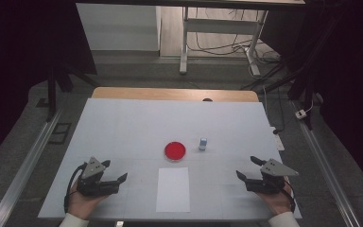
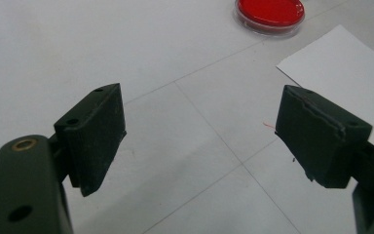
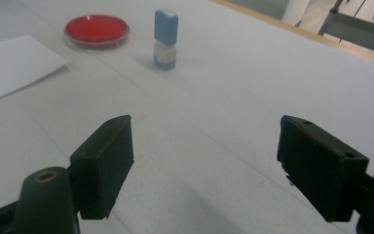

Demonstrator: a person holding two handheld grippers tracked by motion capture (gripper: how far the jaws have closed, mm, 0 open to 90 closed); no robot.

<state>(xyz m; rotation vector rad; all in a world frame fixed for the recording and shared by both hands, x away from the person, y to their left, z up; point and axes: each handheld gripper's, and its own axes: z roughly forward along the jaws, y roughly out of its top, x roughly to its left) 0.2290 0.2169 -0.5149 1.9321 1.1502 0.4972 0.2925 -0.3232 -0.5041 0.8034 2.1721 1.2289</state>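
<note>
A round red dish with a clear rim (image 1: 175, 150) sits on the white table near its middle. Just right of it stands a small upright block, blue on top and pale below (image 1: 203, 144). A white sheet of paper (image 1: 173, 189) lies in front of the dish. My left gripper (image 1: 115, 170) rests at the near left, open and empty, pointing toward the sheet. My right gripper (image 1: 246, 167) sits at the near right, open and empty as well. The left gripper view has its jaws wide apart over bare table, with the dish (image 2: 270, 14) and paper (image 2: 341, 63) beyond. From the right gripper (image 3: 207, 141), the block (image 3: 165, 39) and dish (image 3: 96, 30) lie ahead.
The white cover (image 1: 123, 123) spans the table, with a wooden edge (image 1: 170, 93) at the far side. Beyond it stand white desk legs (image 1: 184, 42) and floor cables (image 1: 269, 56). Metal rails (image 1: 28, 156) run along both sides of the table.
</note>
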